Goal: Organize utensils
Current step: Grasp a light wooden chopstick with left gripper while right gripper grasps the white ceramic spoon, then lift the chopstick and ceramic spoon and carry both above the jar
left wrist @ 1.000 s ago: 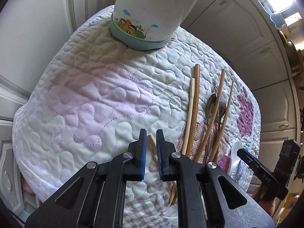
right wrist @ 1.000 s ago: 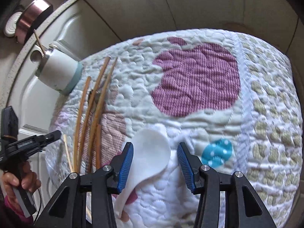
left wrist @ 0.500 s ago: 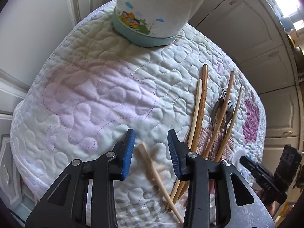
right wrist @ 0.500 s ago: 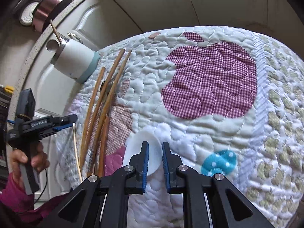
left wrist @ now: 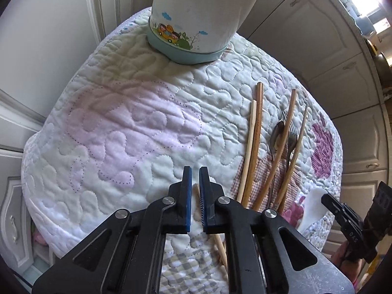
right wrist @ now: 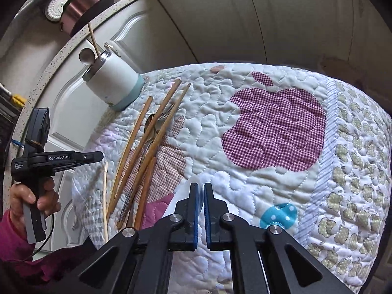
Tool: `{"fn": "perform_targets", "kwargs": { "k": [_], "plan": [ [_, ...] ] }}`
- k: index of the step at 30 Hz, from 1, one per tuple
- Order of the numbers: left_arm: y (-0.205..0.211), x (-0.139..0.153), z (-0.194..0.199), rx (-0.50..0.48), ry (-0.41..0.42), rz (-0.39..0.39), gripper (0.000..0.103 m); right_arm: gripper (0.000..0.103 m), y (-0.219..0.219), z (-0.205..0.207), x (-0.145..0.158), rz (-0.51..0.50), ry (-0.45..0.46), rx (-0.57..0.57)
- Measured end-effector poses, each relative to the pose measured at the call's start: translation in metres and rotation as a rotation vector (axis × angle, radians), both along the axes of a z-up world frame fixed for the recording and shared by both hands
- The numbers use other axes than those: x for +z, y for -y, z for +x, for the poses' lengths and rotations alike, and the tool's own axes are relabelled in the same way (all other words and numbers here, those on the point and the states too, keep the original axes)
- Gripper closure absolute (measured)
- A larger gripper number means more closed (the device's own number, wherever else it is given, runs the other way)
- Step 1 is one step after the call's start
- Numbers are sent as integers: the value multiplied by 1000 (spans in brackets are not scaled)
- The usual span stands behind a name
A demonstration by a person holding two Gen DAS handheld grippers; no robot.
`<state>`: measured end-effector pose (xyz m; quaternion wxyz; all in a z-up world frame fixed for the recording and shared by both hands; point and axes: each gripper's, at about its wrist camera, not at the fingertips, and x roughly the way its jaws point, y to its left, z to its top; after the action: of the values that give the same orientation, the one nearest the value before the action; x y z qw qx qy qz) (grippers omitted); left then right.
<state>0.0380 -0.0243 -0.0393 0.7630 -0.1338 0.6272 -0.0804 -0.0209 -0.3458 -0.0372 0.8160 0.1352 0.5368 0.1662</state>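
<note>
Quilted table cover (left wrist: 122,122), near edge: both claws, open a moment ago, are now clenched, left gripper (left wrist: 193,171) on a pale chopstick (left wrist: 221,250), right gripper (right wrist: 201,186) on the white spoon (right wrist: 180,198), likely ready to lift toward the far-edge cup (left wrist: 196,12)

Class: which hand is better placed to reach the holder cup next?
Probably left: the left gripper holds a chopstick, cup directly ahead; the right gripper, holding the white spoon, sees it far off-side.
</note>
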Motion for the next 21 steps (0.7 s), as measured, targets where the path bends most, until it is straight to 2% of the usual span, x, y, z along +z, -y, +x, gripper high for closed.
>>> {"fn": "perform_targets", "kwargs": {
  "k": [3,6,7,10,13,14,15,18,21],
  "plan": [
    [1,1,-4,-4,-23,-16,96,99,2,-2,-6,-14,-18,-6],
    [6,-3,-7,-1,-55,-25,75,99,6,0,-16,20,-62,-22],
    [8,-4,-9,-2,-52,-19,74,99,9,1,-20,39,-81,-31],
    [11,-9,-10,-3,-61,-10,74,99,18,3,-29,88,-102,-59],
    [17,-11,-9,0,-40,13,75,98,14,2,-28,81,-83,-50],
    [20,-11,-9,-9,-32,20,78,98,12,1,-28,70,-74,-44],
    [23,-12,-8,-18,-25,26,94,96,10,-1,-27,61,-67,-39],
    [29,-15,-8,-34,-22,22,97,99,6,-3,-17,45,-45,-37],
    [25,-4,-10,-47,15,1,97,101,2,-6,5,40,9,-32]
  ]
}}
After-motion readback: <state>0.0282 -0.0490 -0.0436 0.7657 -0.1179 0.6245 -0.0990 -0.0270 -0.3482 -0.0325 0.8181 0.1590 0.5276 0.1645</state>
